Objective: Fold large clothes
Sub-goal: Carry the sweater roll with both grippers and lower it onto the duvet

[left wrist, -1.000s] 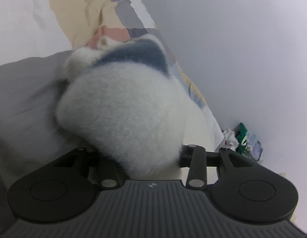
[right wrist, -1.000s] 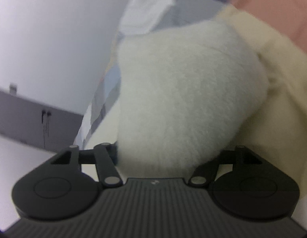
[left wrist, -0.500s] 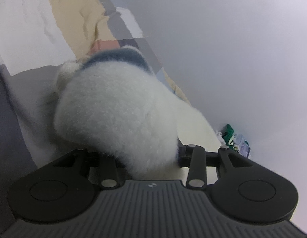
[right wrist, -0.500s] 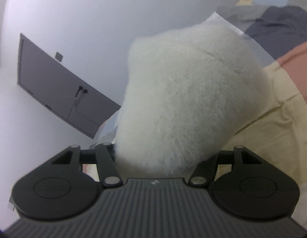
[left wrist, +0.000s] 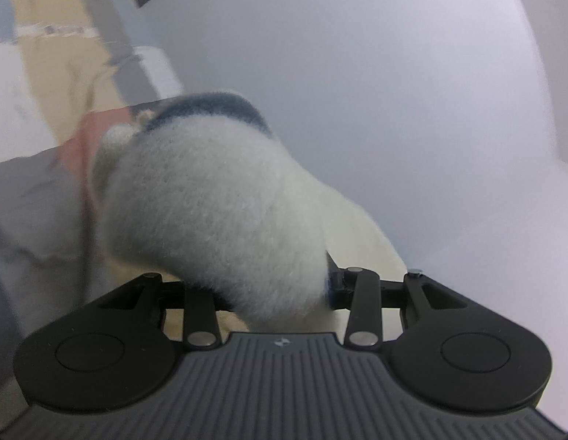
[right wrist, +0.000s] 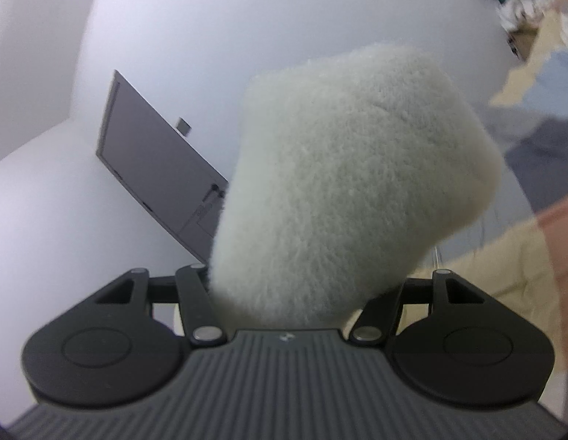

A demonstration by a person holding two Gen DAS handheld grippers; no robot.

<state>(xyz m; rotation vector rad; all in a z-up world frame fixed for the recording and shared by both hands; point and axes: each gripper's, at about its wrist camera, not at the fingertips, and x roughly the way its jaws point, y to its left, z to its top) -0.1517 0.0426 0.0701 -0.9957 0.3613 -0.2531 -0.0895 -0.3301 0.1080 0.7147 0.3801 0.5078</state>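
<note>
the left tongs (left wrist: pixel 269 293) are gripping a thick bunch of the fluffy white garment (left wrist: pixel 218 220), its blue band (left wrist: pixel 218 104) showing at twelve o'clock, with the patchwork bed cover (left wrist: pixel 56 84) blurring at ten o'clock. the right tongs (right wrist: pixel 287 293) are clamping another bunch of the fleece (right wrist: pixel 350 183), a grey wall panel (right wrist: pixel 152 168) sitting at nine o'clock. judging by this, folding is barely starting: the garment is bunching up, no neat fold showing.

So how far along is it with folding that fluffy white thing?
Early. Done: both grippers have hold of the fluffy white garment. In hand: the left gripper and right gripper each carry a bunched handful above the patchwork bedding. Left: no neat fold shows yet.
</note>
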